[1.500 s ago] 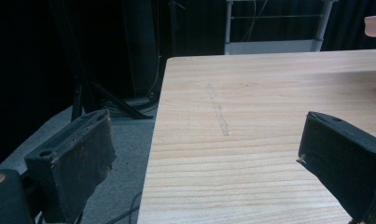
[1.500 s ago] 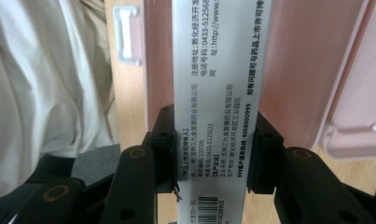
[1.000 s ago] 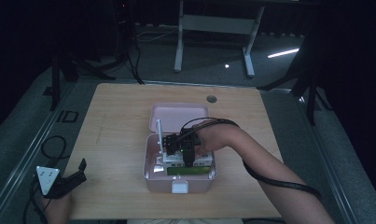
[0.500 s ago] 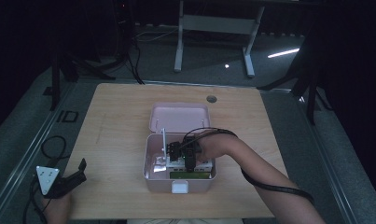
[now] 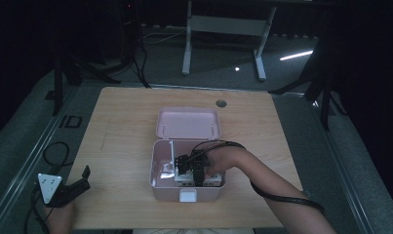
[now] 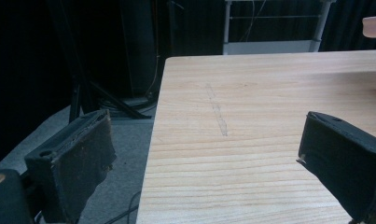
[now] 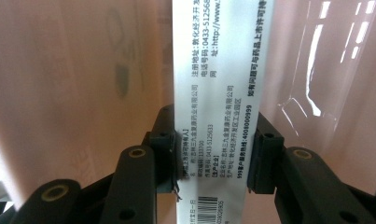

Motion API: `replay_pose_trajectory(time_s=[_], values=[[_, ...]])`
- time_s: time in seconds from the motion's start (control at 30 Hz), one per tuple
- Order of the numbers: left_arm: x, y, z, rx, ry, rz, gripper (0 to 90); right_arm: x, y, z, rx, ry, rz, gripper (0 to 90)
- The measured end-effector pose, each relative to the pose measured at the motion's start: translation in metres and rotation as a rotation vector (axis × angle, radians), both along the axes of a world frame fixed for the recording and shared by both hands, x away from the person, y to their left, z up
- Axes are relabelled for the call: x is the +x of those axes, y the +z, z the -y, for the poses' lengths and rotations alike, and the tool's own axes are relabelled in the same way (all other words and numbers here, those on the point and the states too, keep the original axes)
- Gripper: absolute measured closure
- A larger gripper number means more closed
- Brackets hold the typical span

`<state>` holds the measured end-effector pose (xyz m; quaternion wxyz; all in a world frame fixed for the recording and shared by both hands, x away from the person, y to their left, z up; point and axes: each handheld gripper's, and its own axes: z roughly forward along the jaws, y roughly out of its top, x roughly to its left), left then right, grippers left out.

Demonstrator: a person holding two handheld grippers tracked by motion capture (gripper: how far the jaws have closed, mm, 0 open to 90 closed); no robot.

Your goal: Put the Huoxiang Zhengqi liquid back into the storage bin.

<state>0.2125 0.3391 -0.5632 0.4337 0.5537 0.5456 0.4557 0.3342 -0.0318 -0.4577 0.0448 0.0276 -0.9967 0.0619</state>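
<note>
Item: white printed carton (image 7: 213, 116), clamped at its narrow sides by the right tongs (image 7: 213, 161) (barcode end nearest the camera), lowered inside the pink storage box (image 5: 157, 165), lid open, mid-counter (image 5: 121, 122). Left tongs (image 6: 209, 158) stood wide apart, holding nothing, at the counter's near-left corner.

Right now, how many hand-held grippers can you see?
2. The left hand-held gripper waits open at the table's near-left corner. The right hand-held gripper is inside the pink box, clamped on a white printed carton.

hand-held gripper (image 7: 215, 154) clamping printed white carton (image 7: 217, 93)
</note>
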Motion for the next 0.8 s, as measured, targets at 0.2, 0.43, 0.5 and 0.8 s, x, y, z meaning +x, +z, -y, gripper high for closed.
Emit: replay_pose_trajectory(time_s=[0.2,0.43,0.5,0.8], values=[[0.0,0.0,0.0,-0.001,-0.001,-0.001,3.7,0.0,0.004,0.0,0.012,0.011,0.006,56.9],[0.0,0.0,0.0,0.0,0.002,0.001,3.7,-0.001,0.026,0.002,0.071,0.031,0.057,39.1],[0.0,0.0,0.0,-0.002,0.002,0.002,3.7,0.0,0.034,0.004,0.095,0.034,0.084,37.6],[0.0,0.0,0.001,-0.002,-0.002,0.0,3.7,0.008,0.081,0.024,0.267,-0.043,0.113,20.1]])
